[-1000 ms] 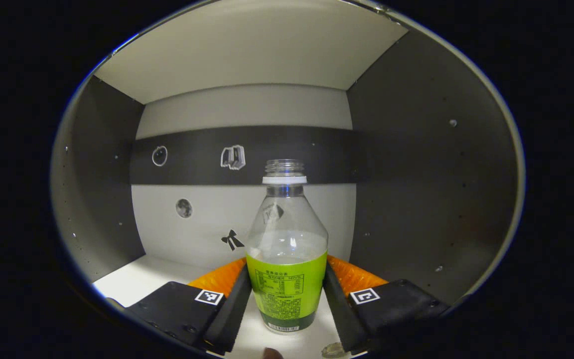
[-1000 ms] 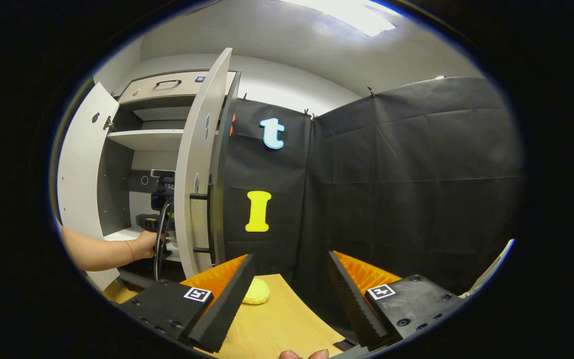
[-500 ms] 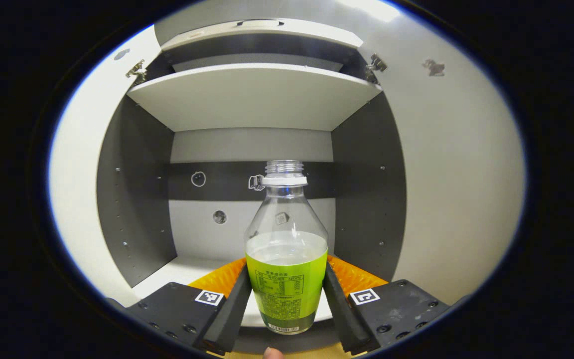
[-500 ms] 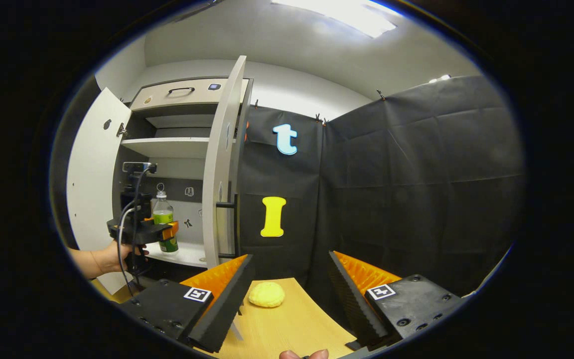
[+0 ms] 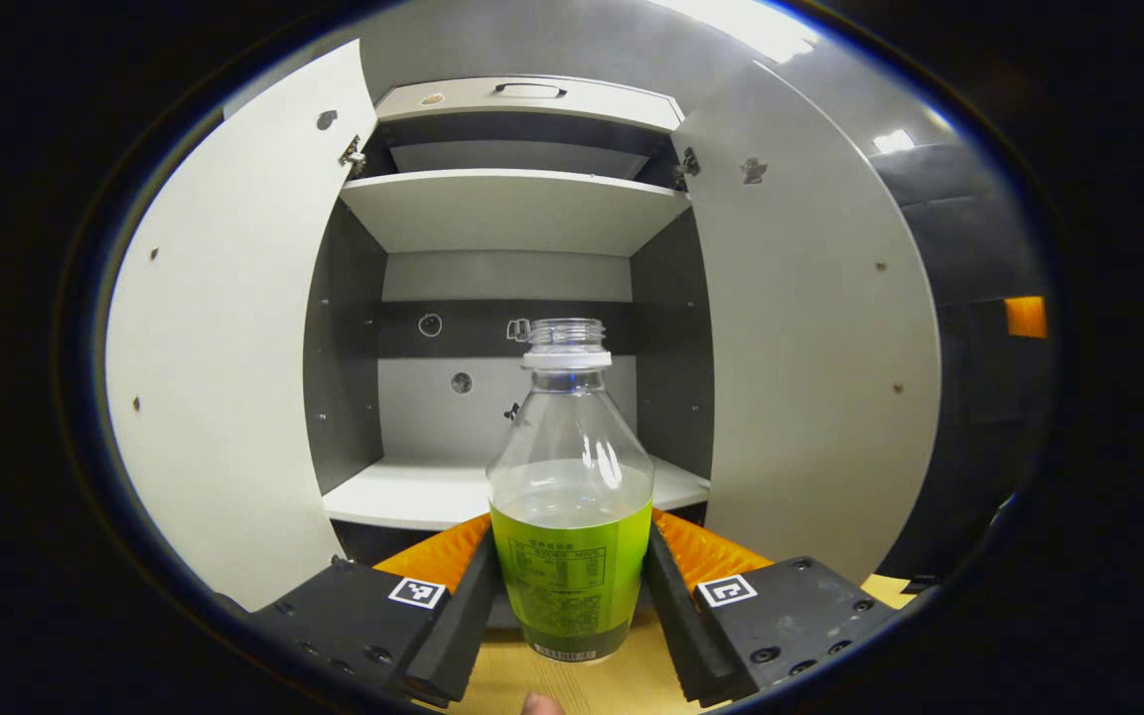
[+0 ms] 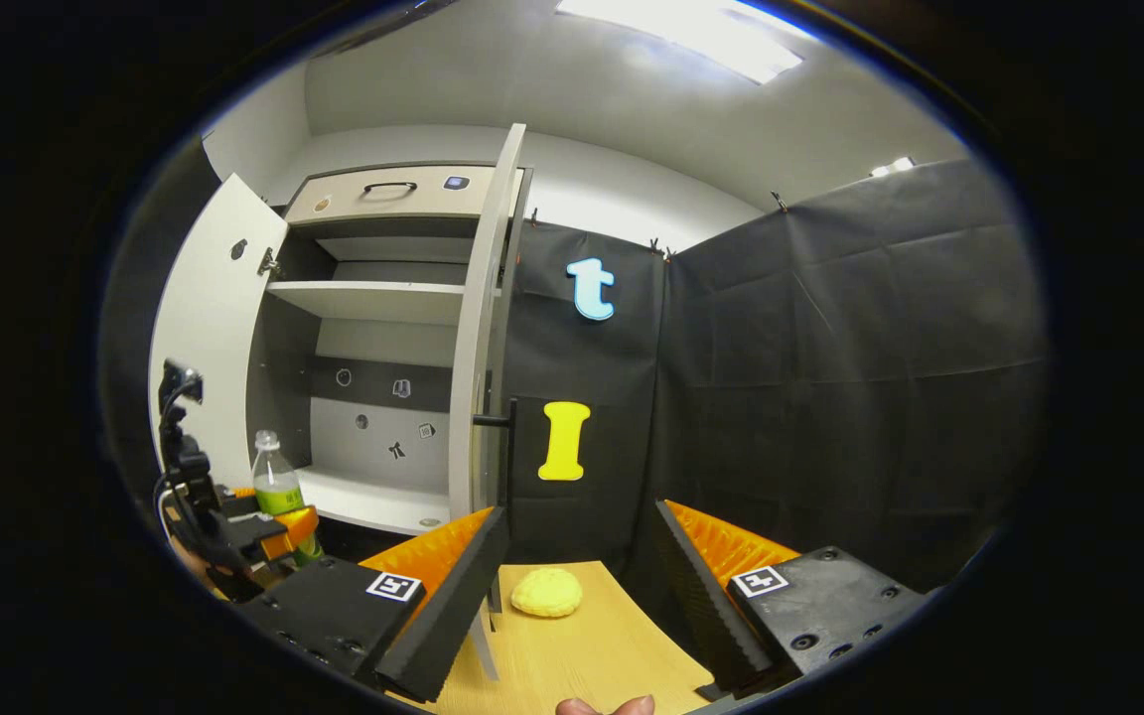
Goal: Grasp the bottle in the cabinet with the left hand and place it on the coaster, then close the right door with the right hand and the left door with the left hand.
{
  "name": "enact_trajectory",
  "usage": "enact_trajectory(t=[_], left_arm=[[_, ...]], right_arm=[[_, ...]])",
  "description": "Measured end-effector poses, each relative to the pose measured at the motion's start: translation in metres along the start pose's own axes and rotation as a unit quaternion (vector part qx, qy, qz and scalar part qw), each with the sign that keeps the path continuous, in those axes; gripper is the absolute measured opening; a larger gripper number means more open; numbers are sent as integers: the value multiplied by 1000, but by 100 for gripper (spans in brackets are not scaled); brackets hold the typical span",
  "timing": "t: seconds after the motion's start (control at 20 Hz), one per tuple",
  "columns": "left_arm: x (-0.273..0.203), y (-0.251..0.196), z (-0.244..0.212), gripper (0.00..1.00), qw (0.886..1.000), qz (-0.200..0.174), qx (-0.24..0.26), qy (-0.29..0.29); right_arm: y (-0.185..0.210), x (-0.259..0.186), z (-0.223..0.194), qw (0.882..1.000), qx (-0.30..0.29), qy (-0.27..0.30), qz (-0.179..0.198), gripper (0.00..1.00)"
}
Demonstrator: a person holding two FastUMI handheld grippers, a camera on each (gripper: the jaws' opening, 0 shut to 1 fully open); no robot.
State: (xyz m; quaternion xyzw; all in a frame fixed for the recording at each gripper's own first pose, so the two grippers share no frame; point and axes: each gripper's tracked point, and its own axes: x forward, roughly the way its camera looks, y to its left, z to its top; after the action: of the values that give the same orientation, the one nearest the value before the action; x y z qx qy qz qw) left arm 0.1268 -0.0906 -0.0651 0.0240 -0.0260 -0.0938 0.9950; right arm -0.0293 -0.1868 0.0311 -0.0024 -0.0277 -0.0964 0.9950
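My left gripper is shut on a clear, uncapped bottle with a green label, held upright above the wooden table, in front of the open cabinet. The cabinet's left door and right door stand wide open. From the right gripper view, the bottle and the left gripper sit low at the left, outside the cabinet. My right gripper hangs open over the table with nothing between its fingers. A round yellow coaster lies on the table just beyond it.
The right door shows edge-on with a dark bar handle, close to the coaster. The wooden table runs under both grippers. Black cloth walls close the booth behind and to the right. A finger tip shows at the bottom edge.
My left gripper has drawn the bottle back out of the cabinet, so both doors and the table edge now show. The right gripper's view has drifted slightly; it stays open.
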Motion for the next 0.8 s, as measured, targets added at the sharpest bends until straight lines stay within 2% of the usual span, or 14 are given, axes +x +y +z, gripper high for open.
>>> enact_trajectory(t=[0.2,0.45,0.55,0.8], left_arm=[[-47,2,-32,77,1000,22,-8,-6],[-86,-9,-83,77,1000,23,-5,13],[-97,-7,-110,77,999,36,-5,33],[-113,-15,-165,77,998,28,-14,53]], right_arm=[[4,-5,2,1000,-6,-2,5,97],[7,-8,2,1000,-18,0,9,97],[10,-9,5,1000,-13,1,9,97],[18,-6,13,1000,-4,7,9,97]])
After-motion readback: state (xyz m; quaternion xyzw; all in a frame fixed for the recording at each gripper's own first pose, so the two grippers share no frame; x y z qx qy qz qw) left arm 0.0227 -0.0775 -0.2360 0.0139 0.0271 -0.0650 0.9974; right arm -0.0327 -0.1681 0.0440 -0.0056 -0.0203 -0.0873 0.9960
